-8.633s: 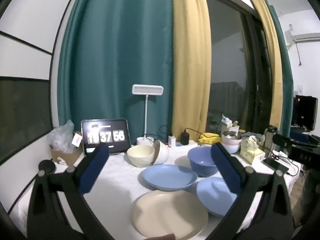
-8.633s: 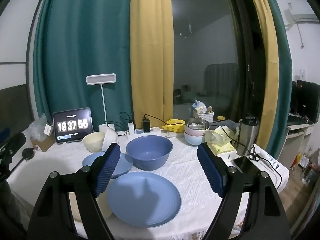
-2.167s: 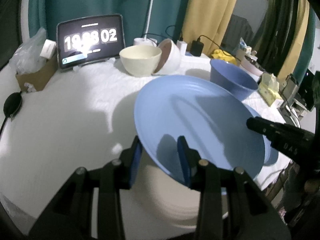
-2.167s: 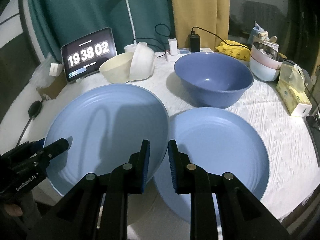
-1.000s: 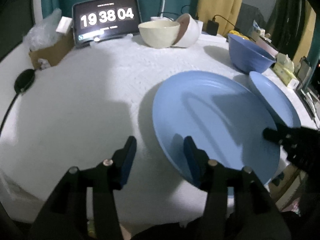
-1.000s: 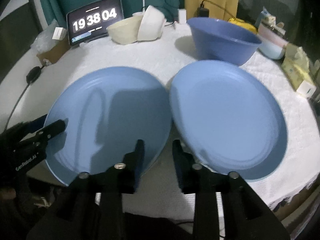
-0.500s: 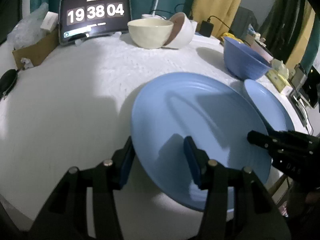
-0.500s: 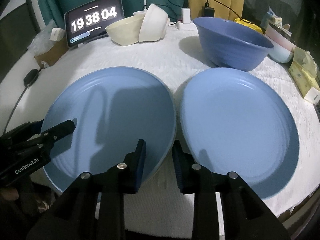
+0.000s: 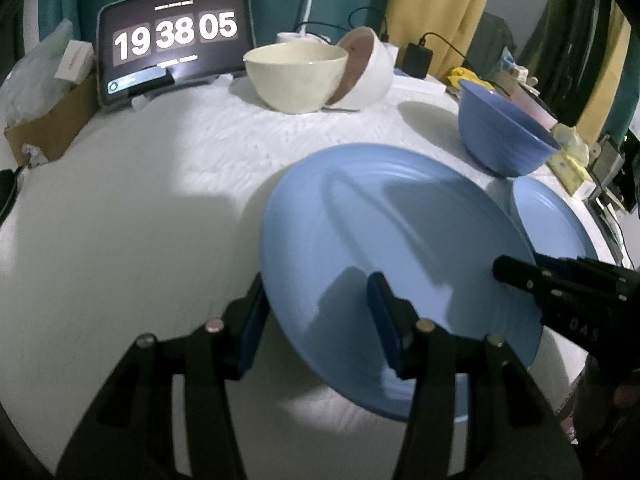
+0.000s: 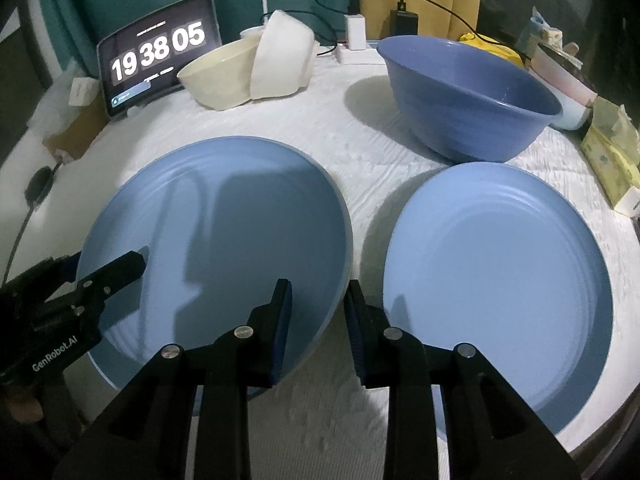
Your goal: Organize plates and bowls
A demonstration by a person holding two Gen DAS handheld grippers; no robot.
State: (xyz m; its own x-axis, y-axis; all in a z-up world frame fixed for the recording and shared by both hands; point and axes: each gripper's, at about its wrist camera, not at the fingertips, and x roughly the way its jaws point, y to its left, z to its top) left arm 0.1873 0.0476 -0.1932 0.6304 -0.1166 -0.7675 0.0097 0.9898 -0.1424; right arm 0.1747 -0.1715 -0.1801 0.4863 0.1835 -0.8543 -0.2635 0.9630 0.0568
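Observation:
A blue plate [image 9: 396,248] [image 10: 216,232] is held over the white table between both grippers. My left gripper [image 9: 316,320] is shut on its near-left rim; it also shows in the right wrist view [image 10: 108,268]. My right gripper [image 10: 316,320] is shut on the plate's right rim; it also shows in the left wrist view [image 9: 532,276]. A second blue plate [image 10: 496,280] [image 9: 548,220] lies on the table to the right. A blue bowl [image 10: 468,96] [image 9: 500,132], a cream bowl [image 9: 296,76] [image 10: 216,76] and a tipped white bowl [image 9: 364,68] [image 10: 280,60] stand behind.
A tablet clock [image 9: 176,36] [image 10: 160,52] stands at the back left beside a cardboard box [image 9: 48,120]. A charger and power strip [image 10: 356,36] lie at the back. A tissue pack [image 10: 612,148] and stacked bowls [image 10: 568,80] sit at the right edge.
The held blue plate has shifted a little left and away from the second plate, widening the gap between them. Both grippers keep their grip on it.

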